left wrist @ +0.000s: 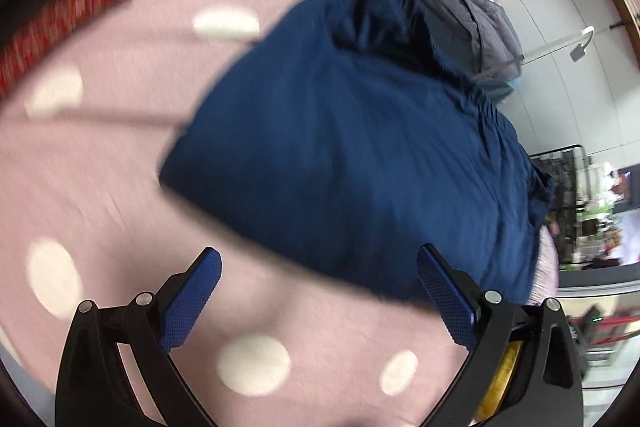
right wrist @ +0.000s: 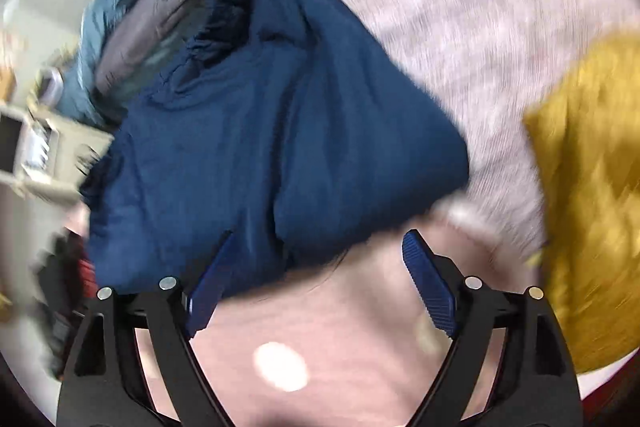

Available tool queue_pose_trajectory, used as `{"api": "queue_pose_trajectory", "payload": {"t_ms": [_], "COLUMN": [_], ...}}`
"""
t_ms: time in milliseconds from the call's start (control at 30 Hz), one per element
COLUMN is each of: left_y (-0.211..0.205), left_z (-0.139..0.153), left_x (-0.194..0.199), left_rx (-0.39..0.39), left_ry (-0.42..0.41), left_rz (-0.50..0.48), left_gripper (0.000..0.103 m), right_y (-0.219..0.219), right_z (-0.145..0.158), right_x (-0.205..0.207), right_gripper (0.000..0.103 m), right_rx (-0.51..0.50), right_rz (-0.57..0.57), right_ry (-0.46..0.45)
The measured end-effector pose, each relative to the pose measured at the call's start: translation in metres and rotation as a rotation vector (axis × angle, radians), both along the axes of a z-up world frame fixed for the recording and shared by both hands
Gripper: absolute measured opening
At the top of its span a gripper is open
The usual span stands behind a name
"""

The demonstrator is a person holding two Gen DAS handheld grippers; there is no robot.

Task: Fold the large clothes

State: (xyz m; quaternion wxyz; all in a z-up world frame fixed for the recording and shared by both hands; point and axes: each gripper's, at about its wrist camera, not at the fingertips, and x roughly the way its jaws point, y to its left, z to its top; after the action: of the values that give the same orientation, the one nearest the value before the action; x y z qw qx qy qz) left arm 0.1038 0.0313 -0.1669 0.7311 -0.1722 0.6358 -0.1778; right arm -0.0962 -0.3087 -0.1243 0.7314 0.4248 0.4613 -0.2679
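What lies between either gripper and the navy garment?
Nothing visible. The navy garment lies on the pink spotted cover, directly ahead of the open left gripper and right gripper; only bare cover between.

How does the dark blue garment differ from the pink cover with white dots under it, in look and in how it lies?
The dark blue garment is plain in colour; the pink cover carries white dots. The garment lies bunched and folded into a thick bundle with creases, while the cover is spread mostly flat. The garment rests on top; the cover lies beneath it and reaches far past its edges. Both are soft fabric.
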Motion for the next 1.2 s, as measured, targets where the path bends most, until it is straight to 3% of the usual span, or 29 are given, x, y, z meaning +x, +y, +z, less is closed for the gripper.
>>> {"api": "queue_pose_trajectory", "payload": {"t_ms": [100, 200, 333, 567, 733, 800, 967, 1133, 1200], "left_y": [0.013, 0.032, 0.057, 0.075, 0.077, 0.073, 0.052, 0.053, 0.045], "left_z": [-0.022, -0.039, -0.047, -0.065, -0.068, -0.074, -0.087, -0.085, -0.086], "left_x": [-0.011, -0.014, -0.005, 0.021, 0.042, 0.054, 0.084, 0.116, 0.133], "left_rx": [-0.098, -0.179, -0.234, -0.297, -0.372, -0.378, -0.349, -0.423, -0.448], "left_ry": [0.085, 0.143, 0.146, 0.156, 0.11, 0.133, 0.186, 0.182, 0.194], "left_rz": [0.071, 0.179, 0.281, 0.33, 0.379, 0.37, 0.221, 0.151, 0.081], "left_gripper": [0.096, 0.096, 0.096, 0.096, 0.096, 0.096, 0.096, 0.096, 0.096], "right_y": [-0.003, -0.006, -0.013, -0.027, -0.045, -0.054, -0.076, -0.094, -0.104], "right_z": [-0.029, -0.047, -0.054, -0.07, -0.078, -0.081, -0.098, -0.103, -0.107], "right_x": [-0.027, -0.045, -0.054, -0.045, -0.041, -0.04, -0.027, -0.012, -0.012], "right_gripper": [0.083, 0.083, 0.083, 0.083, 0.083, 0.083, 0.084, 0.085, 0.085], "right_rx": [0.175, 0.283, 0.315, 0.383, 0.38, 0.381, 0.452, 0.479, 0.505], "right_rz": [-0.091, -0.167, -0.22, -0.252, -0.284, -0.293, -0.271, -0.236, -0.21], "right_ry": [-0.081, -0.146, -0.198, -0.269, -0.32, -0.339, -0.369, -0.363, -0.357]}}
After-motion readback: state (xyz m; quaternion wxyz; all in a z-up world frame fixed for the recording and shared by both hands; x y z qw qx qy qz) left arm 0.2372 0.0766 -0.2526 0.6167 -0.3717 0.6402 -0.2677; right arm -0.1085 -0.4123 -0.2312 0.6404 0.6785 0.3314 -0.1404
